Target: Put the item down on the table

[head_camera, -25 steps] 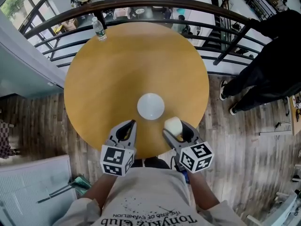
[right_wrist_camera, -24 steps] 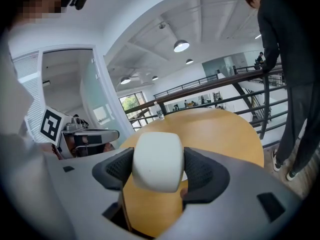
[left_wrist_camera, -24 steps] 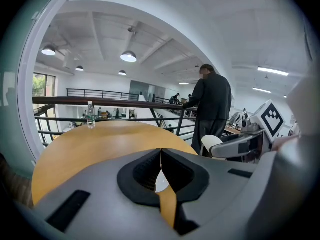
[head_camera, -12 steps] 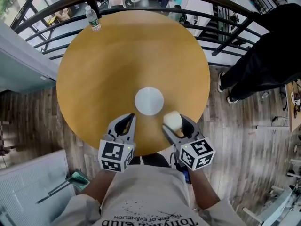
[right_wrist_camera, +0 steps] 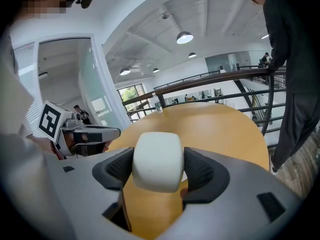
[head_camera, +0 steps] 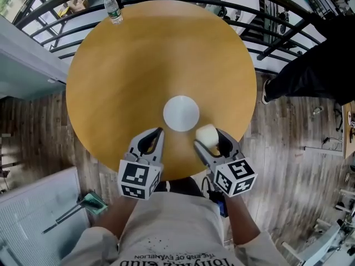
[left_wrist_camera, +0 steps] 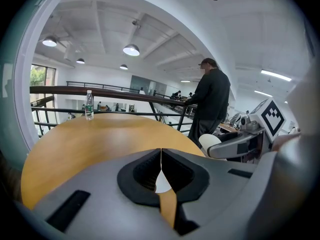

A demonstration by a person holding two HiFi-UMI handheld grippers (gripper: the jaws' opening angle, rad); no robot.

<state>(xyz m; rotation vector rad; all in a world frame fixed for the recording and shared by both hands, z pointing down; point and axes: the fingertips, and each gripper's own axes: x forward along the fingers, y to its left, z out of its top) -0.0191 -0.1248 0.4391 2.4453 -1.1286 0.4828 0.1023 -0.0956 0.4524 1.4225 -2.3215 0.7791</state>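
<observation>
- Carrying step, by the look of it: white item (right_wrist_camera: pixel 156 160) clamped between the jaws of the right gripper (head_camera: pixel 208 139), pinched on both flanks by the black pads, with top and bottom poking out past them.
- Held over the near edge of the counter (head_camera: pixel 138 65), with bare wood below and ahead of the jaws. Seemingly not yet resting on it, though hard to judge the gap.
- Left gripper (left_wrist_camera: pixel 161 158) with jaws pressed together on nothing, level with the right one and just to its left, apparently idle.
- Ahead of both pairs of jaws, roughly between their lines: a white disc (head_camera: pixel 181 113) lying flat on the counter. Far beyond, at the opposite rim: a water bottle (head_camera: pixel 113 8).
- Next, probably: lower the right jaws straight down until the bottom of the item meets the wood, then spread them and back off toward the body.
- Worth aiming for bare wood short of the disc and well in from the edge, so as not to tip the item off the counter.
- Worth opening gently: rounded sides, so likely to rock or roll if nudged by a retreating jaw.
</observation>
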